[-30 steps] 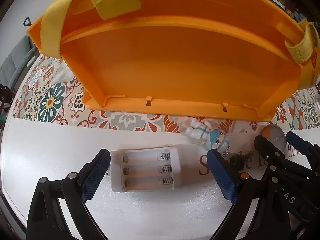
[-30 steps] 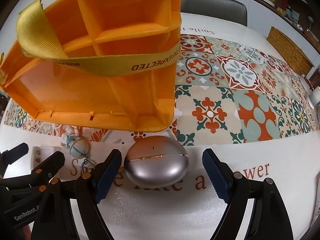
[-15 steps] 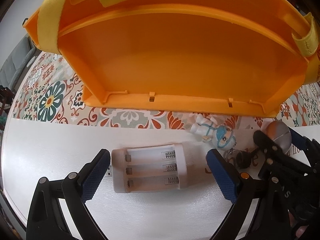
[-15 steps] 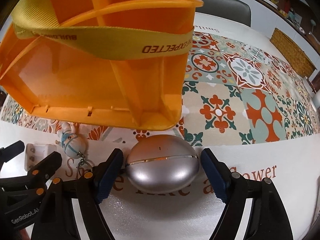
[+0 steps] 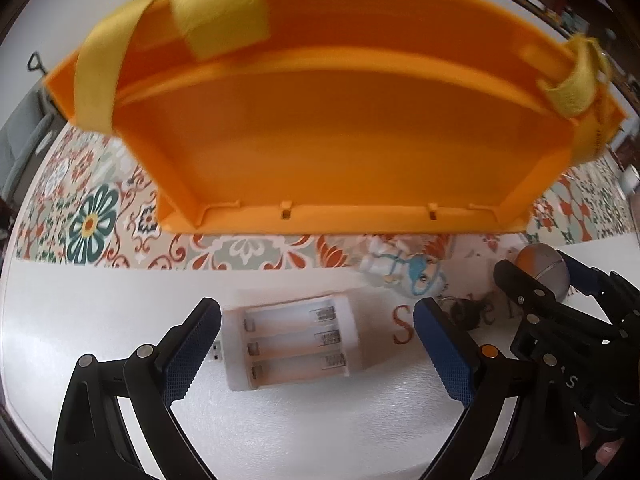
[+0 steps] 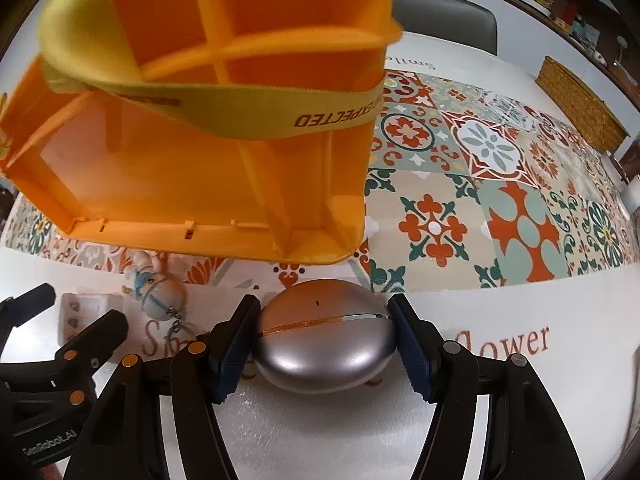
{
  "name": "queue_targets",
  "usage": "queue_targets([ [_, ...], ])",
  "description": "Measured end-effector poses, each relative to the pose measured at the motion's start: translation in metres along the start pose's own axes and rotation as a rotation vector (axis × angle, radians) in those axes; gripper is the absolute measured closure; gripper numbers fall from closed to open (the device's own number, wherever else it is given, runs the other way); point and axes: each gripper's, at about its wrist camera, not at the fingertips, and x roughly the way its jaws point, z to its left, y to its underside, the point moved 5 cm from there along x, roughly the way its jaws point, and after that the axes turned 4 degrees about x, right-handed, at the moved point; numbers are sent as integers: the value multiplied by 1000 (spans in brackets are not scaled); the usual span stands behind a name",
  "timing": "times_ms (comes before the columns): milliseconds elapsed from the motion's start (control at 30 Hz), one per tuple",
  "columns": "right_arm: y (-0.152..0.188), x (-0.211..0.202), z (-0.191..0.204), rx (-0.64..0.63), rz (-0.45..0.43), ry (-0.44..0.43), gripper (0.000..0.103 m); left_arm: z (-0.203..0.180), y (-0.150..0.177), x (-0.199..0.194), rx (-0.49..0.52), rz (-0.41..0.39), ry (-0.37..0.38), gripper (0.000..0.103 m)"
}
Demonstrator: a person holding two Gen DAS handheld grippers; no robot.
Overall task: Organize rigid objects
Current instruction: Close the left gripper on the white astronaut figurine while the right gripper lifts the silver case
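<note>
- Left wrist view: the left gripper [image 5: 316, 350] stays spread around the white plastic three-slot battery holder [image 5: 292, 344], pads clear of it; nothing has changed there.
- Right wrist view: the right gripper [image 6: 326, 350], wide a second ago, is closing on the silver egg-shaped metal case [image 6: 325, 340], pads now touching its sides. It looks nearly ready to lift into the orange plastic divided bin [image 6: 208, 184] just behind.

glossy silver case [image 6: 324, 344], matt orange plastic organizer [image 6: 208, 176]

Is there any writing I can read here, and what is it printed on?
"EXPECTED": yellow fabric strap of the orange plastic divided box; upside down.
"GenRobot_AI": black left gripper body; blurred.
"ower": white patterned tablecloth, brown script.
"S": same cloth, rest hidden.
Strap's other print: blurred.
</note>
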Motion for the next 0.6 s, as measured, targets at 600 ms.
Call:
queue_targets([
  [600,5,-46,-38,177,-65,10,37,-35,-23,3,119,-51,100,5],
])
